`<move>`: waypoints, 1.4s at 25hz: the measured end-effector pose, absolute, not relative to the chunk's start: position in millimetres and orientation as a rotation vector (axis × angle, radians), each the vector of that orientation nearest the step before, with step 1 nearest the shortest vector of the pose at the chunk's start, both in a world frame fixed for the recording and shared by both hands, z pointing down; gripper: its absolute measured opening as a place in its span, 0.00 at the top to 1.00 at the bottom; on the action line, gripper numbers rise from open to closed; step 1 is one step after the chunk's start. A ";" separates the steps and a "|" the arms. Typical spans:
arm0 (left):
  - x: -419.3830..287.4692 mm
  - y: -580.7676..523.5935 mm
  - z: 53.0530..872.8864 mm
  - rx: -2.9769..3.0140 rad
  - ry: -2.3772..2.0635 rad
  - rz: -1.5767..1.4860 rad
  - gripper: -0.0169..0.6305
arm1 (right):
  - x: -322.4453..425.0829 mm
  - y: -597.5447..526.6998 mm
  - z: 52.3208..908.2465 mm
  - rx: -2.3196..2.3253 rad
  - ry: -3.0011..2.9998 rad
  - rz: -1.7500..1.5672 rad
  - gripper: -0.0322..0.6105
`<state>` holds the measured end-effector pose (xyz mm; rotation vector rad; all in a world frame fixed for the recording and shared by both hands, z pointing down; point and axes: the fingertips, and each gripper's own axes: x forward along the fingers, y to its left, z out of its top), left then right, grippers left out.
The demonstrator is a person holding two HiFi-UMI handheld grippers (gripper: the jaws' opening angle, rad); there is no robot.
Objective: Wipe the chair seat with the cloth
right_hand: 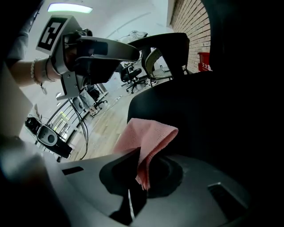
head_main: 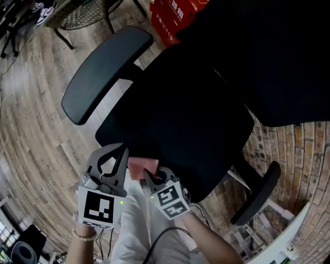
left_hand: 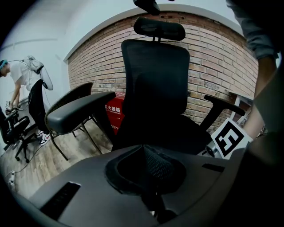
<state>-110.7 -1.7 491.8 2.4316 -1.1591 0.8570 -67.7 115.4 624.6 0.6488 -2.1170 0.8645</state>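
The black office chair's seat fills the middle of the head view, and its front edge lies just beyond both grippers. My right gripper is shut on a pink cloth, which hangs at the seat's near edge. In the right gripper view the cloth sticks up, folded, from the pinched jaws, with the dark seat behind. My left gripper hovers left of the cloth, off the seat, with its jaws together and nothing in them. Its own view looks at the seat and backrest.
Padded armrests stand at the seat's left and right, and the backrest rises behind. A red box and a metal chair stand beyond on the wood floor. A person bends over far left, by a brick wall.
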 end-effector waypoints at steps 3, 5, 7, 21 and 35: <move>-95.0 -5.9 491.4 2.464 -1.122 0.860 0.95 | -41.9 104.5 625.4 0.732 -2.089 0.877 0.87; -82.0 -9.6 491.1 2.485 -1.098 0.855 0.95 | -19.2 96.6 627.4 0.786 -2.065 0.878 0.87; -67.4 -13.8 490.0 2.514 -1.069 0.857 0.95 | 5.5 88.8 630.6 0.832 -2.049 0.870 0.87; 10.1 -33.3 470.6 2.649 -0.940 0.822 0.95 | 172.4 34.7 622.6 1.227 -1.781 0.868 0.87; -10.0 -7.3 484.4 2.600 -0.956 0.853 0.95 | 123.3 74.4 626.2 1.251 -1.825 0.992 0.87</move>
